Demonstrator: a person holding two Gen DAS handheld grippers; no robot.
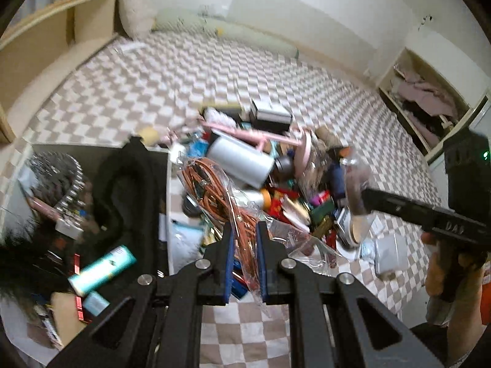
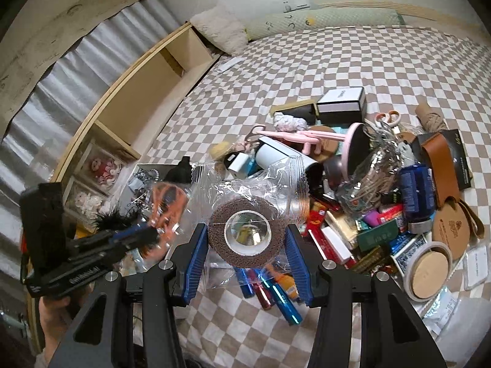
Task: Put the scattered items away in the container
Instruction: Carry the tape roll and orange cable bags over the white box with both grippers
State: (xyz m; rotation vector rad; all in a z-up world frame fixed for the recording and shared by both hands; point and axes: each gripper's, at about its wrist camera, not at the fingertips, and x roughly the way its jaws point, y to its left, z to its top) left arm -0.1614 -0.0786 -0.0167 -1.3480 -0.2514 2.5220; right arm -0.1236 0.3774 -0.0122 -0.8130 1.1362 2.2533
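Note:
My left gripper (image 1: 245, 245) is shut on a clear bag of orange cord (image 1: 214, 190), held up beside the white container (image 1: 168, 202); it also shows in the right wrist view (image 2: 167, 205). My right gripper (image 2: 247, 245) is shut on a clear bag holding a brown tape roll (image 2: 245, 230), lifted above the pile. In the left wrist view that bag (image 1: 357, 190) hangs at the right gripper's tips. The container holds a black pouch (image 1: 125, 190), a teal tube (image 1: 102, 270) and other bits.
A heap of scattered items lies on the checkered bedspread (image 1: 184, 76): a white cylinder (image 1: 239, 162), pink stand (image 2: 310, 136), black-and-white box (image 2: 340, 101), brown leather case (image 2: 438, 165), tape roll (image 2: 428, 271), foil sticks (image 2: 270, 291). A wooden shelf (image 2: 138, 92) runs along the left.

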